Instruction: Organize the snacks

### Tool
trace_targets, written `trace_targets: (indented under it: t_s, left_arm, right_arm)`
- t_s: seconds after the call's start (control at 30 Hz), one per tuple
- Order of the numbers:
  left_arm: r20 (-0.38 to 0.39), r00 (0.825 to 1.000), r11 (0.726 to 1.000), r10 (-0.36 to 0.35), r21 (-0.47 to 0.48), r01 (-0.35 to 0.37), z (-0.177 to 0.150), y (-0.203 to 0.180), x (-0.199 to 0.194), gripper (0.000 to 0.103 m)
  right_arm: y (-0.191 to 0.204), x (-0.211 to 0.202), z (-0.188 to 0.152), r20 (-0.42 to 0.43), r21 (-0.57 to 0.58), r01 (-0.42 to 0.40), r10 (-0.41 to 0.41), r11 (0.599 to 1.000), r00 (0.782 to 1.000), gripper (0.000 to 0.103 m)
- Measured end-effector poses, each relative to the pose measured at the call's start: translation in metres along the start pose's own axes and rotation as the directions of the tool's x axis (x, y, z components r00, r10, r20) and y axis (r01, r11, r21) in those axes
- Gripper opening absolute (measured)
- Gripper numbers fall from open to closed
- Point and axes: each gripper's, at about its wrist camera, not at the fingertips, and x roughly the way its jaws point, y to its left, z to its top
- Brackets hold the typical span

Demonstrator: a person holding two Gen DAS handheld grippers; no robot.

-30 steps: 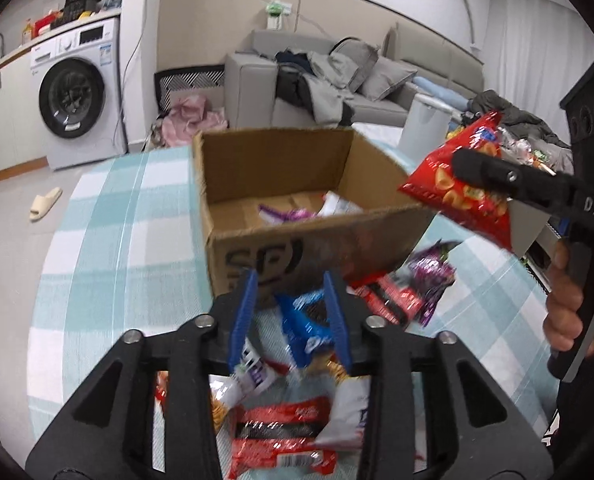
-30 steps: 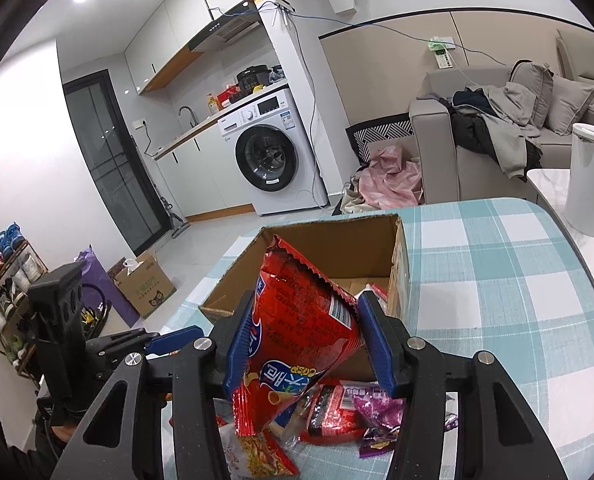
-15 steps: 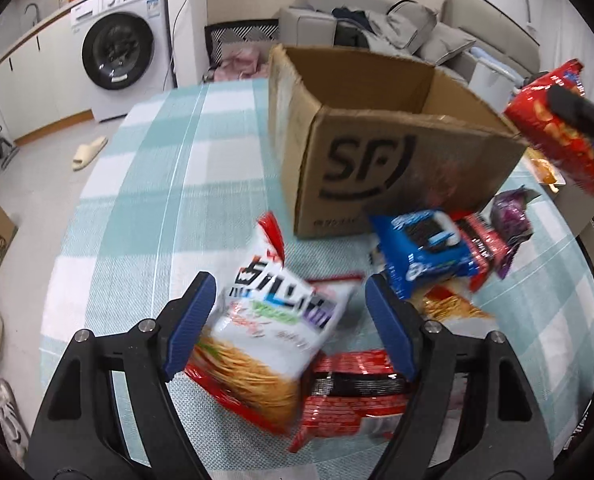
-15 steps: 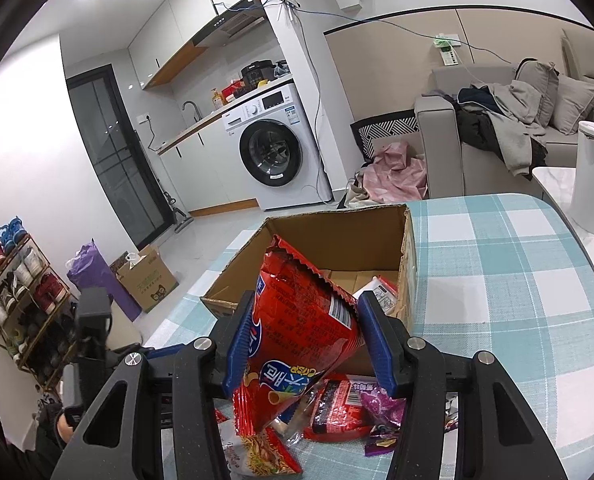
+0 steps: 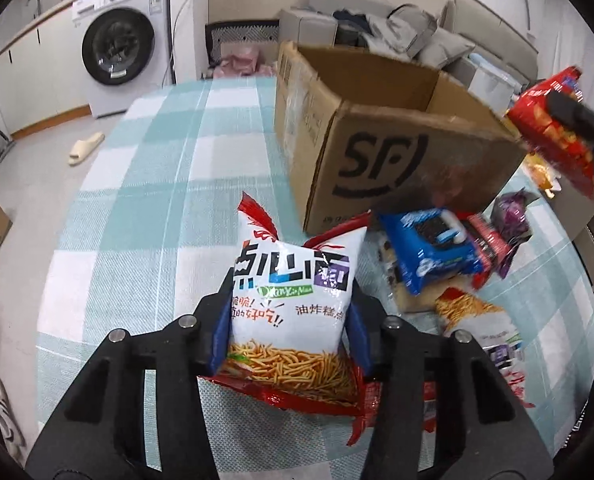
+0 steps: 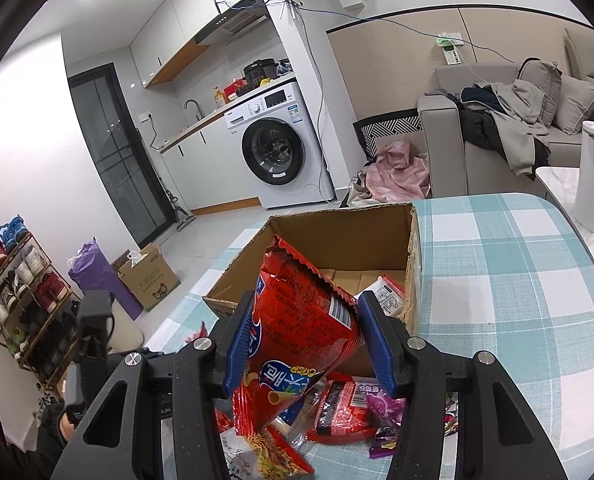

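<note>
The left hand-held gripper (image 5: 289, 320) is clamping a white snack bag (image 5: 293, 292) between its blue pads, the bag standing upright in front of the cardboard box (image 5: 381, 160) on the checked desk (image 5: 157, 208). Chinese characters and pictured fried sticks are showing on the bag's face. The right hand-held gripper (image 6: 305, 336) is pinching a red crisp bag (image 6: 305, 328), tilted, its top edge lying over the box's open top; "Crisp" is reading upside down near its lower end. "SF" is printed on the box. A blue packet (image 5: 429, 248) and other wrappers are lying beside the box.
</note>
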Motion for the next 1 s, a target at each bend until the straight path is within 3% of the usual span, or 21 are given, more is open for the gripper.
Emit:
trace_targets:
  t_s: [0.3, 0.5, 1.0]
  left_arm:
    - [0.153, 0.987, 0.999, -0.052, -0.001, 0.053, 0.029, -0.015, -0.053, 0.045]
    - [0.211, 0.974, 0.997, -0.078, 0.015, 0.077, 0.054, -0.029, -0.07, 0.045]
    - [0.222, 0.968, 0.993, -0.118, 0.034, 0.113, 0.107, -0.06, -0.044, 0.045]
  right_arm:
    - [-0.002, 0.003, 0.0, -0.001, 0.007, 0.001, -0.001, 1.0, 1.0, 0.052]
    - [-0.003, 0.007, 0.005, 0.005, 0.008, 0.007, -0.007, 1.0, 1.0, 0.052]
    - [-0.015, 0.028, 0.026, 0.008, 0.037, 0.036, -0.037, 0.999, 0.999, 0.052]
